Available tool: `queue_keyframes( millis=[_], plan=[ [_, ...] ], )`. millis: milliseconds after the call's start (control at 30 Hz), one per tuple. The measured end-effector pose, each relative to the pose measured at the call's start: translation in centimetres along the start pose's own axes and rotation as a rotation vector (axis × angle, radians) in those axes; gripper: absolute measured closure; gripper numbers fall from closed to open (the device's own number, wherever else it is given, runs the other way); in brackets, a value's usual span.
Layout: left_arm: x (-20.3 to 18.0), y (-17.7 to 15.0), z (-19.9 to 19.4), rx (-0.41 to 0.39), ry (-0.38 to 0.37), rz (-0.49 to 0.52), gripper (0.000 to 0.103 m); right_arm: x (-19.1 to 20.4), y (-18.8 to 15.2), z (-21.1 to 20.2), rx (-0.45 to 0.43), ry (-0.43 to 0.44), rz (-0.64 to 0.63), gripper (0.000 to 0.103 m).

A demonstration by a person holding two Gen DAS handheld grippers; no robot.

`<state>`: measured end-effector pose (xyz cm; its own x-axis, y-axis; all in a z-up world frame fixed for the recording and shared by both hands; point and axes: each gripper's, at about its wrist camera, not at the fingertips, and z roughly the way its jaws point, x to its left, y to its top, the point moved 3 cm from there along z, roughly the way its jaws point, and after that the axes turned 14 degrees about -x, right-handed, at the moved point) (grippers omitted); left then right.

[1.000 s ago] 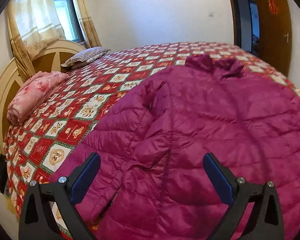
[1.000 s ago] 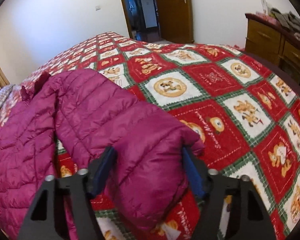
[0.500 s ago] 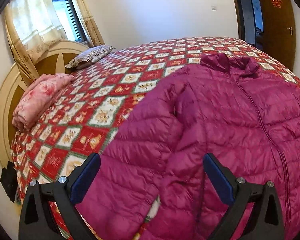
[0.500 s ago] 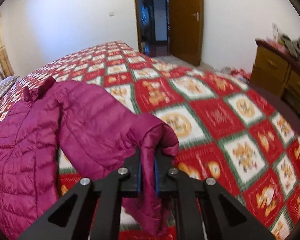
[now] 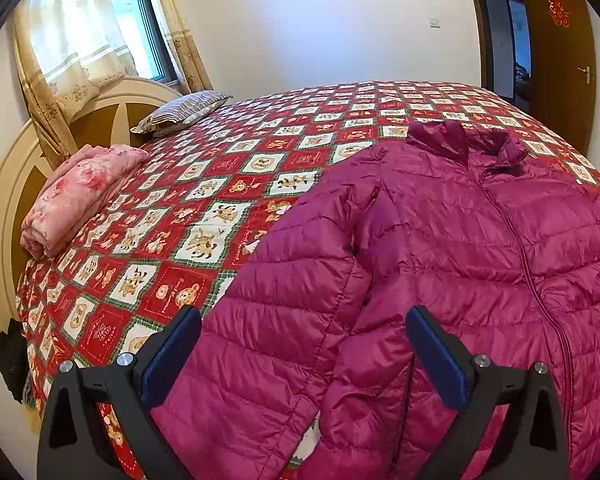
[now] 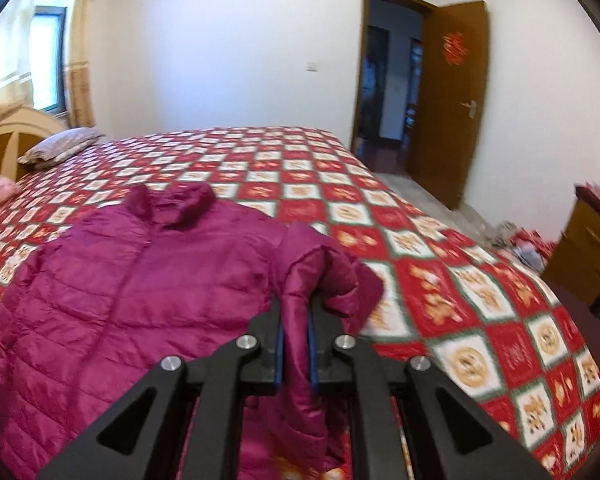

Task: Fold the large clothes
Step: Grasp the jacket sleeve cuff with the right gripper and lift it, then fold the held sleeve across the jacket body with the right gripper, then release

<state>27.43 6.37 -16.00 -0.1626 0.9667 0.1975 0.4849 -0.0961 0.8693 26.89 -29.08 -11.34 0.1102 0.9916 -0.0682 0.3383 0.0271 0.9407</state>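
Note:
A magenta quilted puffer jacket [image 5: 460,248] lies front up on the bed, zipped, collar toward the far side; it also shows in the right wrist view [image 6: 140,280]. My left gripper [image 5: 300,344] is open and empty, hovering above the jacket's left sleeve [image 5: 284,320]. My right gripper [image 6: 294,320] is shut on the jacket's right sleeve [image 6: 320,268] and holds it lifted off the bed, the cuff end drooping below the fingers.
The bed has a red patterned quilt [image 5: 204,208]. A folded pink blanket [image 5: 80,192] and a striped pillow [image 5: 184,110] lie by the headboard [image 5: 4,200]. A wooden dresser [image 6: 584,248] stands right of the bed; an open door [image 6: 448,100] is beyond.
My right gripper closed on the right sleeve, lifted it and moved it left toward the jacket body. My left gripper stayed open and pulled back and up from the jacket.

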Motion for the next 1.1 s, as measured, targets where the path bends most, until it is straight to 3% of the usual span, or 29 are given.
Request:
queue_keyframes(
  millis=[333,600,667,733,767,967,1100],
  plan=[
    [2.0,-0.4,1.4,0.014,0.052,-0.015,0.001,9.1,-1.3,3.8,0.004,0.115,-0.094,0.092],
    [3.2,-1.2,1.6,0.033,0.073,-0.039,0.001,11.8,-3.5,5.3,0.018,0.149,-0.09,0.09],
    [3.2,-1.3,1.5,0.033,0.077,-0.049,0.001,12.0,-3.5,5.1,0.009,0.14,-0.097,0.085],
    [3.2,-1.3,1.4,0.033,0.09,-0.051,0.001,12.2,-3.3,4.8,0.006,0.155,-0.099,0.051],
    [3.2,-1.3,1.4,0.035,0.099,-0.052,0.001,12.3,-3.1,4.3,-0.002,0.181,-0.088,0.045],
    [2.8,0.2,1.0,0.017,0.098,-0.061,0.001,13.4,-1.7,1.1,-0.032,0.276,-0.095,0.036],
    [1.2,2.2,0.3,-0.028,0.064,-0.06,0.001,11.1,-1.4,-1.8,-0.055,0.3,-0.062,0.031]
  ],
)
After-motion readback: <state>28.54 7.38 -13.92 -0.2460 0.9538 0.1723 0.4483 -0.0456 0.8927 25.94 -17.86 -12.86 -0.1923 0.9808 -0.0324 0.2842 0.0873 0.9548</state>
